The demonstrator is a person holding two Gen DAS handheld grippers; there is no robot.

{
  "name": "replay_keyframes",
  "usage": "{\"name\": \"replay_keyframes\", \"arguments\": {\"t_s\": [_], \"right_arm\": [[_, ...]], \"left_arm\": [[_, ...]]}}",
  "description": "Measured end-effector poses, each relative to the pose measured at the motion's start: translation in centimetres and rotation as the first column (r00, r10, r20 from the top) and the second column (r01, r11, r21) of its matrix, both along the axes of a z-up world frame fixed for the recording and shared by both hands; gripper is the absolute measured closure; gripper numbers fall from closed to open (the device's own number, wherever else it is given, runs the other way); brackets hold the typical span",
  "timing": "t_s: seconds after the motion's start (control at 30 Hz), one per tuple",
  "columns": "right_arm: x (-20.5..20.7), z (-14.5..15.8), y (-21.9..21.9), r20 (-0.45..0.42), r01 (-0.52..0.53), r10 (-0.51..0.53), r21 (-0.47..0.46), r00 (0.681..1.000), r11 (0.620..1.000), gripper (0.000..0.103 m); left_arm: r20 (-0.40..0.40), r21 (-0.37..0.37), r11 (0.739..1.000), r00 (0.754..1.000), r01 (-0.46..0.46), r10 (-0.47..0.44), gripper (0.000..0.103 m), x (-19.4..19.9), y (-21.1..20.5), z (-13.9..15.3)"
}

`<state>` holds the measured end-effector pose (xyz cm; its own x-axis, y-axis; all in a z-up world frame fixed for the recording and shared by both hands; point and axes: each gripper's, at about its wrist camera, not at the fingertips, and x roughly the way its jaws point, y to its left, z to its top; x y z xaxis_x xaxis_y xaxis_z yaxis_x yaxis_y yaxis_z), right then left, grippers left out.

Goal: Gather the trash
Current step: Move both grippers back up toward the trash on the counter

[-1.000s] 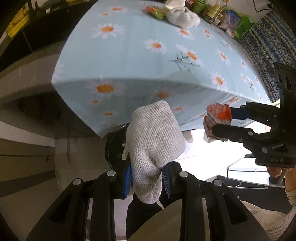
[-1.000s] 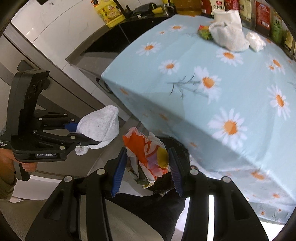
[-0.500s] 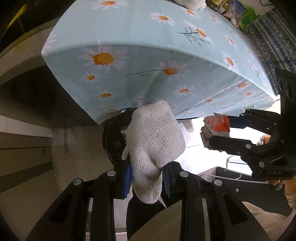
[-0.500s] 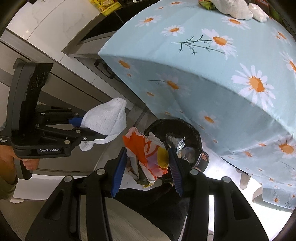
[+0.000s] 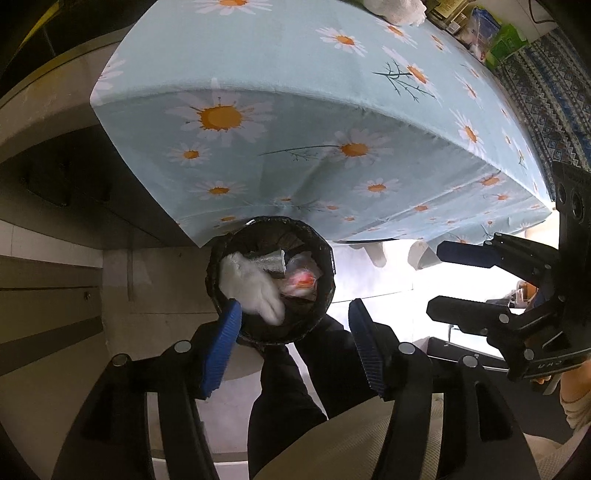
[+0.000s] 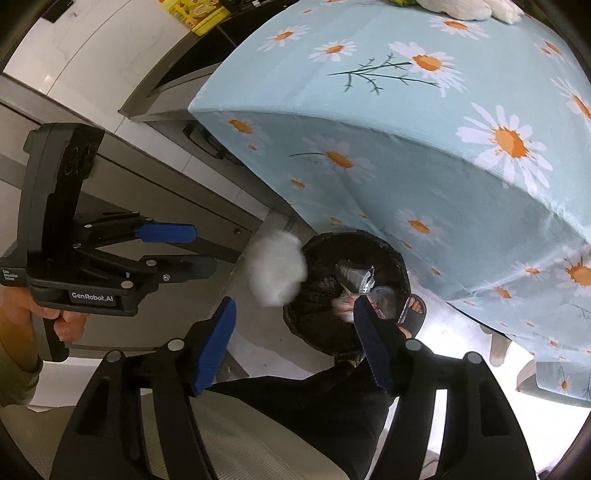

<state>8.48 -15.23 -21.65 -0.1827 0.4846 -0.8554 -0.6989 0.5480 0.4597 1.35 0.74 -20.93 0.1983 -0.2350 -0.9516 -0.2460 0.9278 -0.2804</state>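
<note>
Heads up: both your loads are loose now, and the white cloth wad (image 6: 276,272) is the one to watch. Seen from the right wrist it's a blur mid-air at the near-left rim of the black trash bin (image 5: 216,258), half over the edge, so it could catch the rim and slide to the floor beside the bin; the left wrist view shows it over the opening, so I can't tell for sure which side it lands. The orange-and-white wrapper (image 5: 301,282) looks already inside, next to a crumpled silver cup (image 6: 352,275) and a clear plastic piece (image 6: 384,297). Your left gripper (image 5: 293,328) has just been opening, jaws apart with nothing between the blue pads, pointed steeply down over the bin mouth. Your right gripper (image 6: 293,332) has just been opening too, jaws apart and empty, angled down and a bit less steep, its right pad overlapping the bin's near edge in view. The two grippers hang side by side and close together, so a quick pull-back risks clipping one frame on the other. The bin sits tucked under the overhang of the daisy tablecloth (image 5: 332,92); lifting straight up could snag the hem. More white cloth (image 6: 454,9) sits at the table's far end, so the job isn't finished. Your foot in a sandal (image 6: 415,314) is right by the bin; mind you don't nudge it.
</note>
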Motion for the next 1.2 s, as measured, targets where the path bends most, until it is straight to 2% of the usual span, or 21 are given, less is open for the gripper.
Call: {"name": "replay_keyframes", "arguments": {"t_s": [0.7,1.0,1.2], "right_arm": [[0.3,1.2,-0.4,0.033,0.015,-0.015,0.013,0.999,1.000,0.037],[0.4,3.0,-0.6,0.072,0.018,-0.020,0.028,0.997,0.999,0.037],[0.7,5.2,-1.6,0.127,0.054,-0.059,0.044,0.990,0.998,0.037]], "left_arm": [[0.021,0.006,1.000,1.000,-0.004,0.004,0.045,-0.1,0.0,1.4],[0.064,0.022,1.000,0.998,-0.004,0.002,0.045,0.2,0.2,3.3],[0.111,0.029,1.000,0.994,0.005,-0.008,0.045,0.2,0.0,5.0]]}}
